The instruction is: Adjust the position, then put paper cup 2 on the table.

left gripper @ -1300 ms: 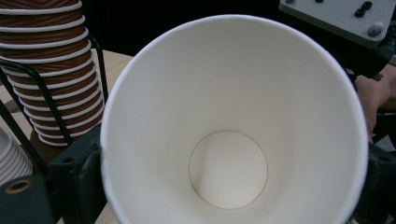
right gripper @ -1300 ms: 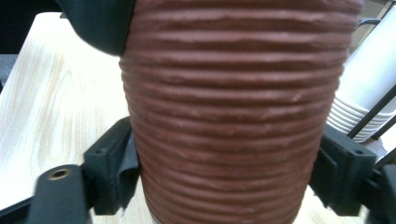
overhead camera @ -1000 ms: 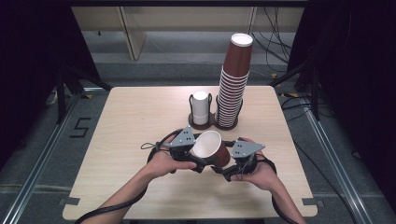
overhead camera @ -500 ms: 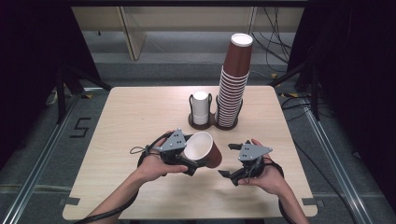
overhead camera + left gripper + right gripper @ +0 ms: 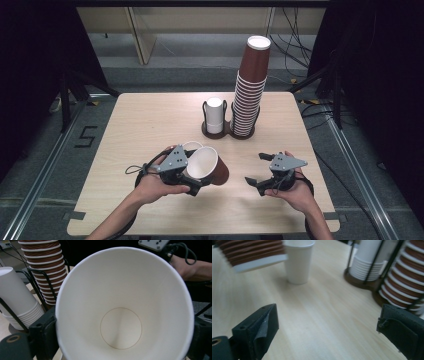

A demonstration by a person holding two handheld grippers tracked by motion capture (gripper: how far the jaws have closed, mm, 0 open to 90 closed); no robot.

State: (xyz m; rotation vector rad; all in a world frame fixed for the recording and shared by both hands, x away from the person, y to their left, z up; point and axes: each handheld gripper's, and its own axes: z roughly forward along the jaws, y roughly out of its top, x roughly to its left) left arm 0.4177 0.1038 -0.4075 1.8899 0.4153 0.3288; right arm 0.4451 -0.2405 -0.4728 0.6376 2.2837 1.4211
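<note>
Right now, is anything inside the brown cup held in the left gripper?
Nothing: the left gripper view looks straight into the brown cup, showing bare white walls and a bare bottom. The left gripper clamps it on its side. A white cup behind it is mostly covered.

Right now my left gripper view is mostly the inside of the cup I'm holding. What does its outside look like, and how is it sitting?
Observer: It is a brown cup, held tilted on its side above the table.
Operator: Is anything close to it?
Observer: A white cup stands upright on the table, just behind yours in the high view.
Operator: And the other hand?
Observer: The right gripper is off to the side of the brown cup. Its fingers are spread with nothing between them, though they have just been closing a little.
</note>
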